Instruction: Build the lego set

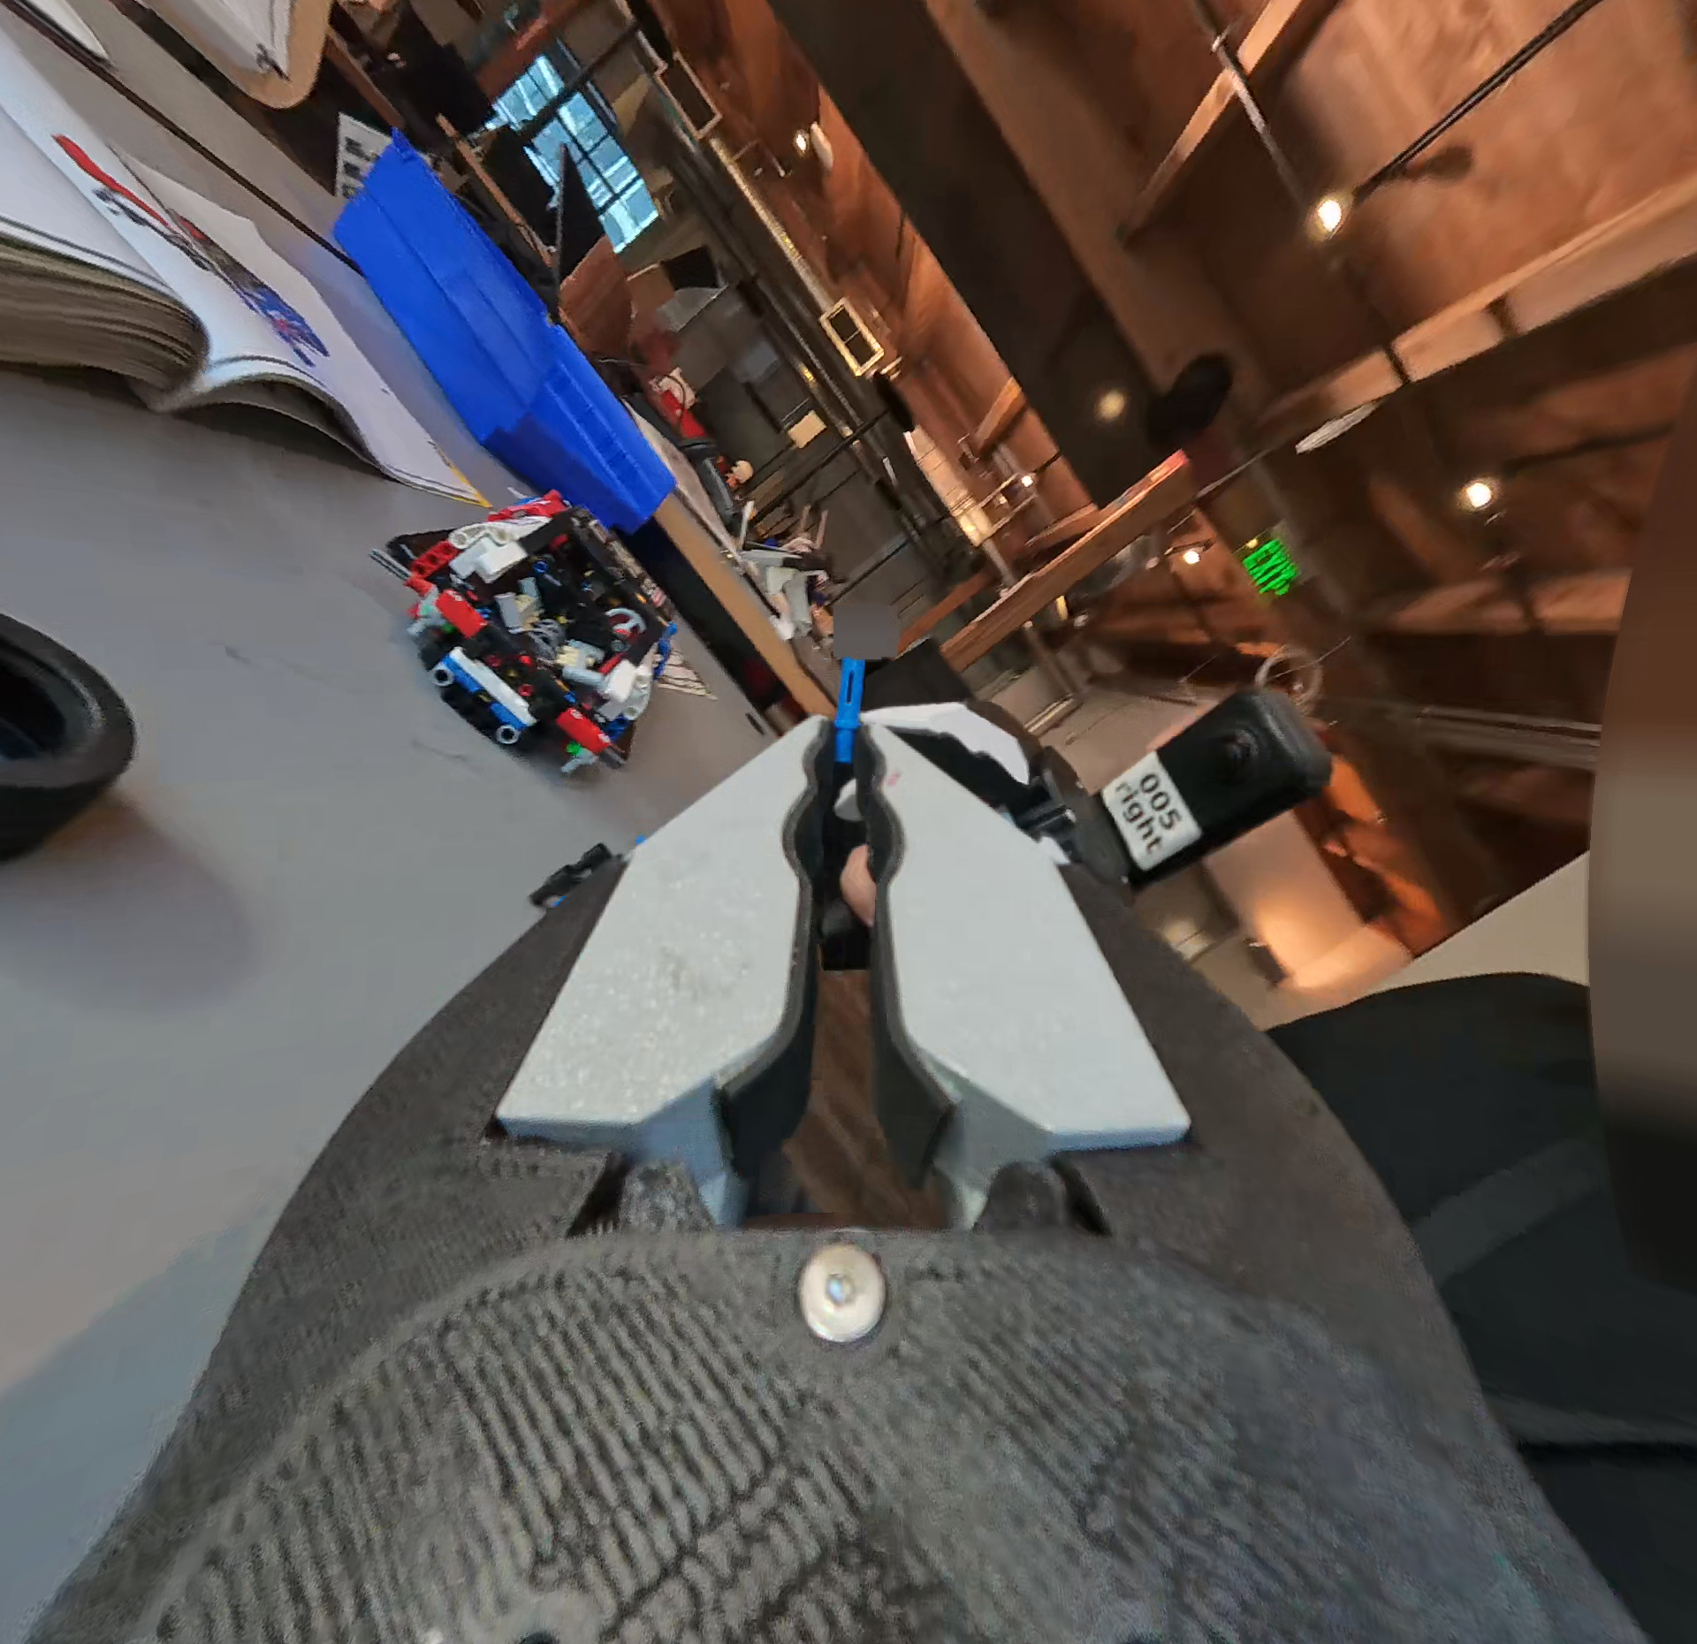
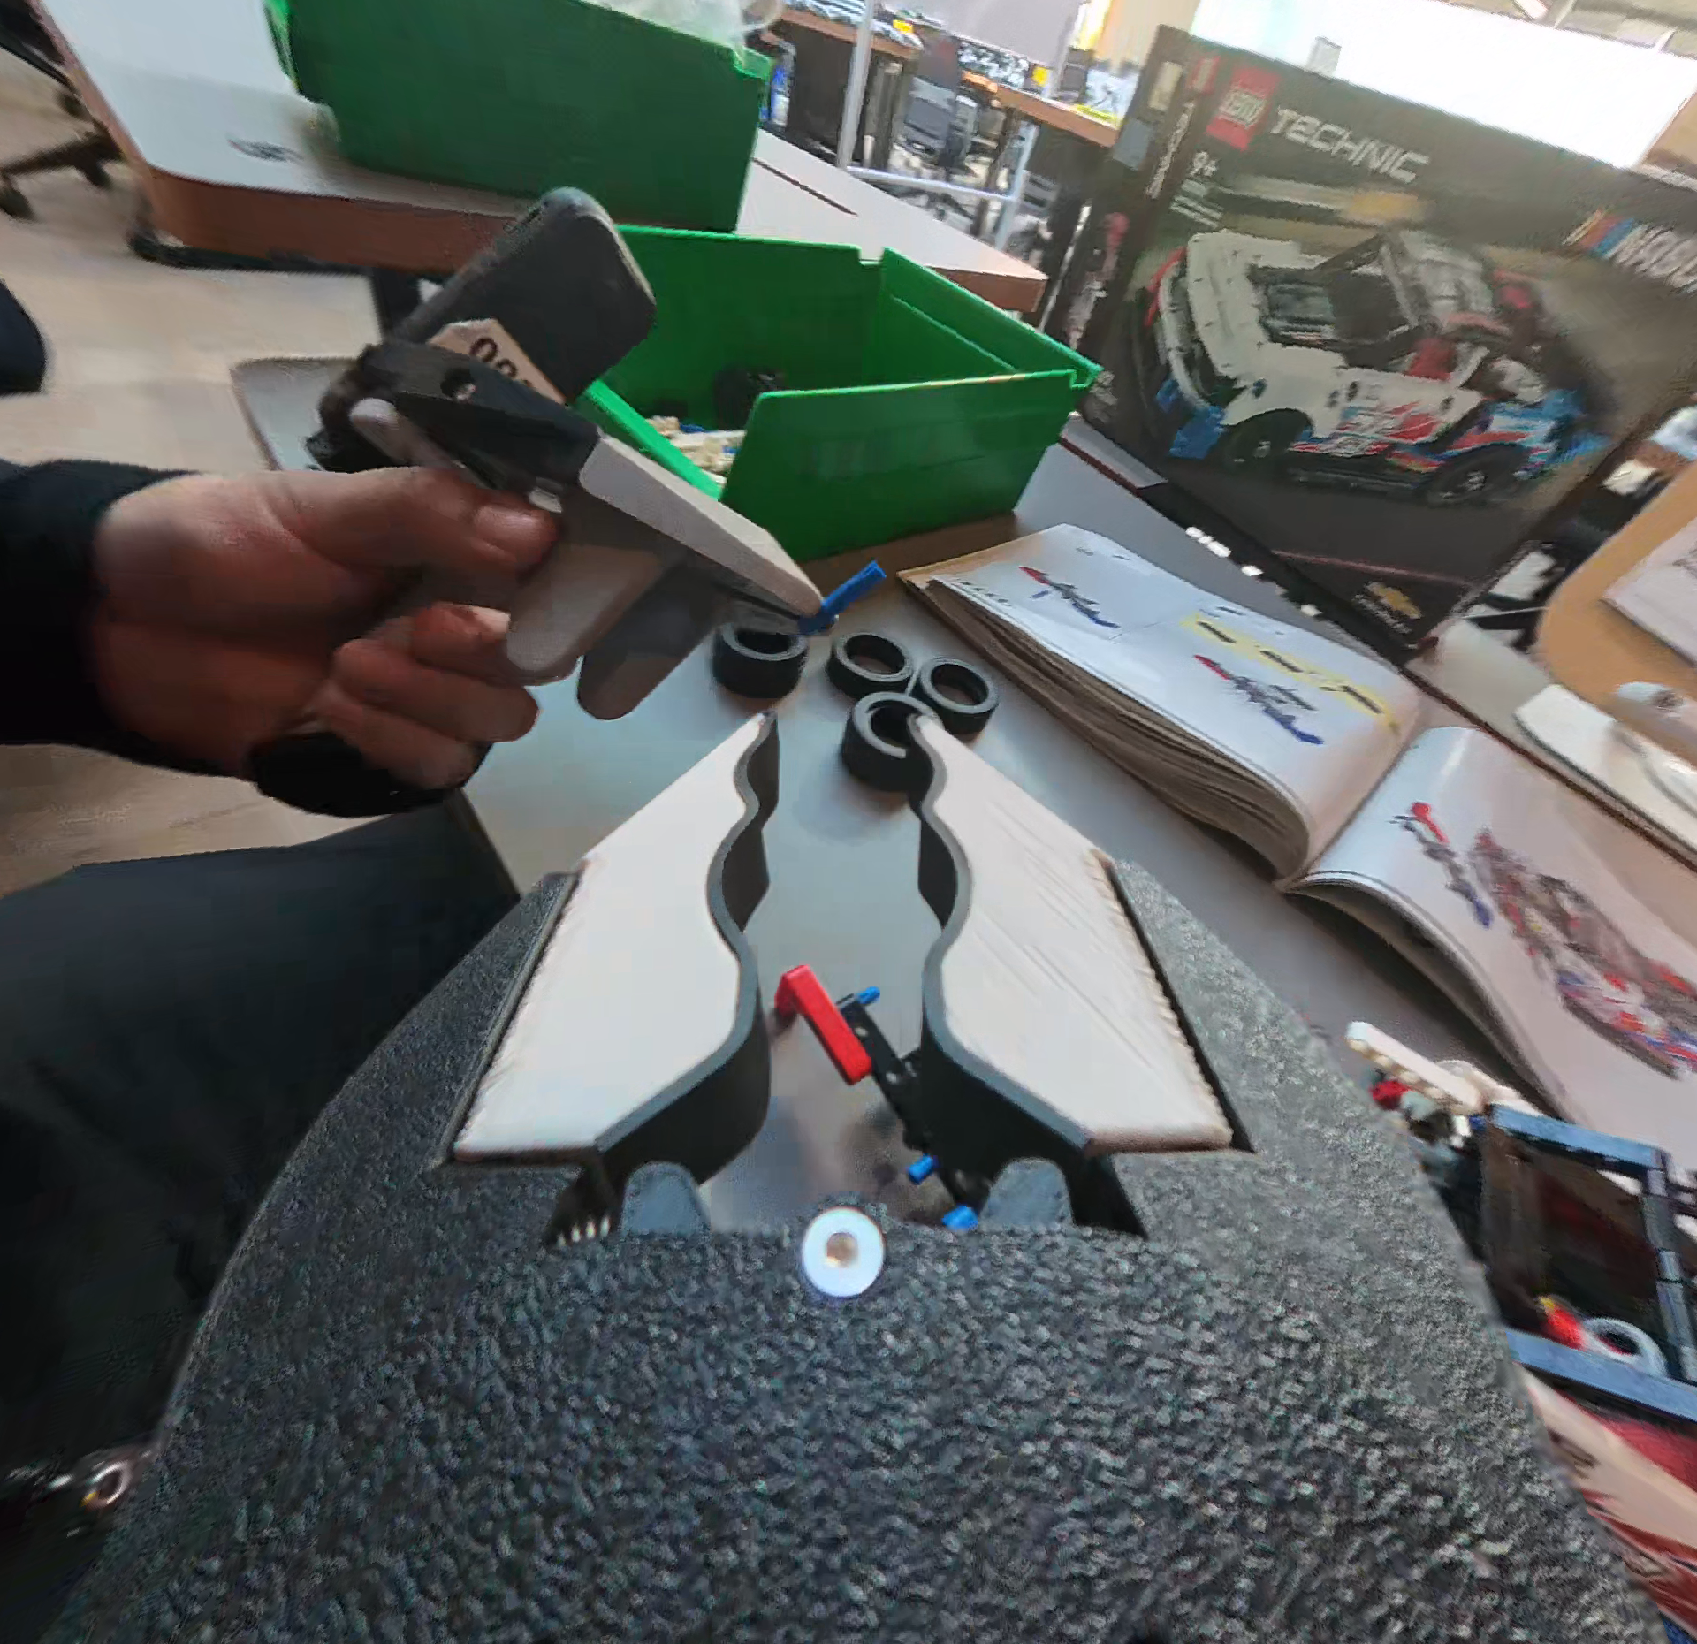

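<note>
My left gripper (image 1: 841, 744) is shut on a small blue pin (image 1: 849, 693) that sticks out past its tips. In the right wrist view a hand holds this gripper (image 2: 815, 610) tilted down, the blue pin (image 2: 849, 588) just above several black tyres (image 2: 868, 663) on the grey table. My right gripper (image 2: 845, 732) is open and empty. A small black beam with a red piece (image 2: 822, 1021) and blue pins lies on the table under the gap between its fingers. The part-built Lego model (image 1: 542, 626) sits on the table to the left of my left gripper.
An open instruction book (image 2: 1194, 682) lies right of the tyres. A Lego box (image 2: 1377, 314) stands behind it. Two green bins (image 2: 872, 406) sit at the back. A blue bin (image 1: 496, 333) stands behind the model. One tyre (image 1: 55, 737) lies at the far left. The grippers are tip to tip, or close to it.
</note>
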Available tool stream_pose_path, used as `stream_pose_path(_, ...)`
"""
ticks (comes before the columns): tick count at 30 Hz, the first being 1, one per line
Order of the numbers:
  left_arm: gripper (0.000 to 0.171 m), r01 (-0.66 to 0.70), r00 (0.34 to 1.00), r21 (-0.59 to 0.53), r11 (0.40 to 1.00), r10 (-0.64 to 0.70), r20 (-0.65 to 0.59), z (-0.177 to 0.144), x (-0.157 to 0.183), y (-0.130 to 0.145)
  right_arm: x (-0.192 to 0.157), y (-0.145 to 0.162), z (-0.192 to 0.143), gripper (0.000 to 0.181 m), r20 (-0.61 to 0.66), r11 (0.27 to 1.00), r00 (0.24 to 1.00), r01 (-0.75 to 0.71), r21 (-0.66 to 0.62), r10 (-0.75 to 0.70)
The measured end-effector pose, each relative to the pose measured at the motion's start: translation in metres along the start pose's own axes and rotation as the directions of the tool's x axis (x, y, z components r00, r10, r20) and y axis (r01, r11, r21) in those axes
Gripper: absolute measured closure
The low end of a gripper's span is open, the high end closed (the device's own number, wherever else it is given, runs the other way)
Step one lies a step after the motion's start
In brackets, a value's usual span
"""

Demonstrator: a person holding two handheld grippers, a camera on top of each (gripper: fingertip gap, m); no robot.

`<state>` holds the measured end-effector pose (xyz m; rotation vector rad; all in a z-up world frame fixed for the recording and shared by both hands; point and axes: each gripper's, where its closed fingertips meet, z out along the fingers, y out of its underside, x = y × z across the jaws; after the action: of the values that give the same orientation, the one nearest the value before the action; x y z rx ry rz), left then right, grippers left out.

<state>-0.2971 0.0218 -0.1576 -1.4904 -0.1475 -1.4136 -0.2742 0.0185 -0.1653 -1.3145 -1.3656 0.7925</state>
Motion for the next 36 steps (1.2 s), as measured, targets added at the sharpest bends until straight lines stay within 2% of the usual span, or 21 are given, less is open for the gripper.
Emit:
stream_pose_path(4,0.17,0.119,0.99,0.013,0.993,-0.117,-0.081,0.005,0.011,0.004,-0.008,-0.01,0.008,0.155,-0.014,0.996,0.995,0.094,-0.003,-0.094)
stream_pose_path(8,0.17,0.2,0.972,0.01,0.98,-0.197,-0.127,0.008,0.016,0.011,-0.009,-0.013,0.014,0.153,-0.026,0.996,0.996,0.089,0.008,-0.089)
stream_pose_path(11,0.17,0.259,0.955,0.026,0.966,-0.252,-0.154,0.009,0.017,0.011,-0.006,-0.016,0.013,0.158,-0.067,0.994,0.992,0.111,0.018,-0.109)
stream_pose_path(14,0.17,0.266,0.954,0.028,0.964,-0.258,-0.155,0.01,0.015,0.012,-0.005,-0.015,0.014,0.159,-0.089,0.991,0.987,0.135,0.013,-0.133)
stream_pose_path(16,0.17,0.27,0.953,0.015,0.963,-0.265,-0.149,0.01,0.014,0.013,-0.002,-0.014,0.012,0.152,-0.114,0.984,0.978,0.177,0.008,-0.175)
stream_pose_path(19,0.17,0.274,0.952,-0.001,0.962,-0.271,-0.139,0.01,0.012,0.014,-0.012,-0.01,0.011,0.136,-0.022,0.96,0.96,0.278,0.006,-0.278)
stream_pose_path(25,0.17,0.253,0.962,-0.09,0.963,-0.26,-0.087,0.014,0.008,0.028,-0.011,0.004,0.008,0.136,0.095,0.908,0.908,0.414,-0.064,-0.407)
stream_pose_path(29,0.17,0.237,0.967,-0.127,0.963,-0.247,-0.061,0.017,0.007,0.039,-0.011,0.005,0.008,0.152,0.124,0.892,0.891,0.446,-0.072,-0.436)
stream_pose_path(36,0.17,0.212,0.975,-0.156,0.965,-0.22,-0.035,0.016,0.003,0.043,-0.012,0.011,0.007,0.155,0.178,0.9,0.896,0.426,-0.088,-0.406)
